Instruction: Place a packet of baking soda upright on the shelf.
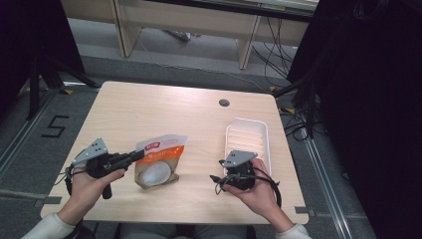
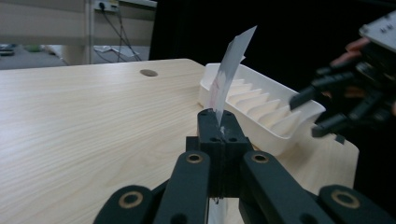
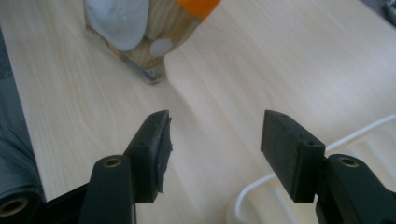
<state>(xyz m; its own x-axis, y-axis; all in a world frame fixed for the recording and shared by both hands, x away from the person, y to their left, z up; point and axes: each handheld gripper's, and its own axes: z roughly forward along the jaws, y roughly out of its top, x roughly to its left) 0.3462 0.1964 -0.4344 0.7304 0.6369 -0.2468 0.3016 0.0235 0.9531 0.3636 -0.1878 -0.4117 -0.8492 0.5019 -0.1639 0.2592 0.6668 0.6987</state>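
Black jaws of the left gripper (image 2: 219, 122) are clenched on the edge of an orange-and-white plastic snack pouch (image 1: 158, 160), near the table's front edge. Right gripper (image 3: 215, 140) gapes, released, nothing between. Beside it, the ribbed white plastic tray (image 1: 247, 137) lies empty on the pale wooden table (image 1: 149, 109).

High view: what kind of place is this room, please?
Probably a lab or workshop set up for recording, not a home. A small wooden table stands on grey floor, loose cables trail behind it, dark curtains hang at the sides, and a taped marking is on the floor.
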